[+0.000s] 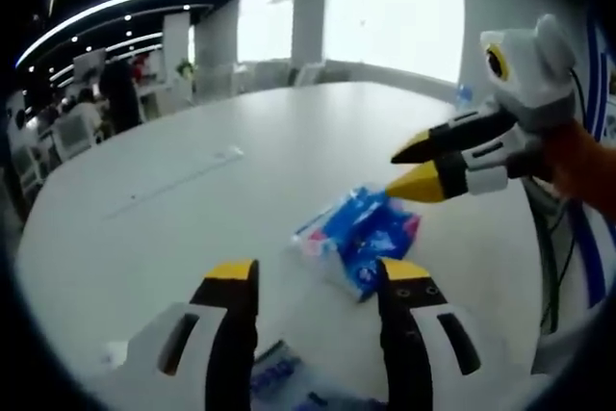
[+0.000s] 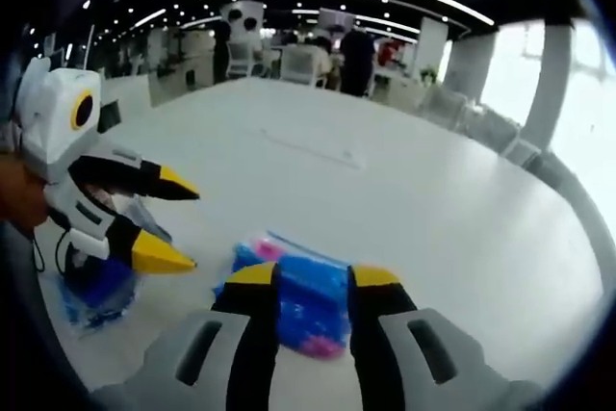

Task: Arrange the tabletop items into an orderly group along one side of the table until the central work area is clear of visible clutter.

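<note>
The blue packet (image 1: 358,238) lies on the white table (image 1: 192,209), just beyond the left gripper (image 1: 318,276) and under the tips of the right gripper (image 2: 313,281). Both grippers have their jaws spread and hold nothing. A second blue packet (image 2: 96,295) sits at the near left table edge below the left gripper. Judged progress: early; the centre packet remains to be moved to the side.
</note>
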A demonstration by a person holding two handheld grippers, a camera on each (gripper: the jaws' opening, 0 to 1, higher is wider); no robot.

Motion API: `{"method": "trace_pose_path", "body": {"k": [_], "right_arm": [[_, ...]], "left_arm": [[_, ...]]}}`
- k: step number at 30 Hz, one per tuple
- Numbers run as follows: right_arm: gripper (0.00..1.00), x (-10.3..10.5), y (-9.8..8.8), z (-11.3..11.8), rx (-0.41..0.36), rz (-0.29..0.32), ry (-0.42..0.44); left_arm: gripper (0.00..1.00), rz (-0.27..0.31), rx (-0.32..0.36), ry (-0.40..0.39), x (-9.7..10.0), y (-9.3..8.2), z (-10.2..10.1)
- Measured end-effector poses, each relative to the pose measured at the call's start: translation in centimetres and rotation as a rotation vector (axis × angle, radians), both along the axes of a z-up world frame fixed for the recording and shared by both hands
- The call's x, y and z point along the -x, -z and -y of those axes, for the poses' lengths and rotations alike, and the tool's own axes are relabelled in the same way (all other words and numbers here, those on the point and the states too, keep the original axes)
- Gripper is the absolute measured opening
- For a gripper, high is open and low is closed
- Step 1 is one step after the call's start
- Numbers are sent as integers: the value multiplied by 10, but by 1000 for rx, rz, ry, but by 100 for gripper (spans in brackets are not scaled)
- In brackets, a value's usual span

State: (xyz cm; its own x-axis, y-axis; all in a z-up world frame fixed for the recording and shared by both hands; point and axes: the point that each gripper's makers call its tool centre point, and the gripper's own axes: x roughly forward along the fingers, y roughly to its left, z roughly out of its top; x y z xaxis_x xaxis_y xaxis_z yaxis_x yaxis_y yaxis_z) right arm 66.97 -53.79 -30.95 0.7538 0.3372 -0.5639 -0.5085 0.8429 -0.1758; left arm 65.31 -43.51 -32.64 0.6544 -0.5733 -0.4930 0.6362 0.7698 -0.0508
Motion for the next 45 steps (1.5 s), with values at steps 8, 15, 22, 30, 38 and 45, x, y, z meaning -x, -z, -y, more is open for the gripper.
{"method": "trace_pose_path", "body": {"k": [8, 15, 22, 30, 38, 45], "right_arm": [[35, 6, -6, -19, -7, 7, -49], [42, 14, -7, -38, -26, -4, -98], [49, 23, -9, -58, -45, -11, -153], [63, 32, -11, -80, -80, -18, -218], [76, 46, -13, -104, -139, -38, -289], [78, 58, -13, -120, -134, -46, -346]], "left_arm": [[54, 1, 7, -7, 7, -7, -16], [62, 2, 19, -5, 16, -12, -31], [69, 3, 30, 6, 29, -20, -47], [71, 16, 36, 15, 43, -32, -63], [78, 10, 57, 9, 58, -39, -80], [88, -12, 69, -11, 70, -38, -98]]}}
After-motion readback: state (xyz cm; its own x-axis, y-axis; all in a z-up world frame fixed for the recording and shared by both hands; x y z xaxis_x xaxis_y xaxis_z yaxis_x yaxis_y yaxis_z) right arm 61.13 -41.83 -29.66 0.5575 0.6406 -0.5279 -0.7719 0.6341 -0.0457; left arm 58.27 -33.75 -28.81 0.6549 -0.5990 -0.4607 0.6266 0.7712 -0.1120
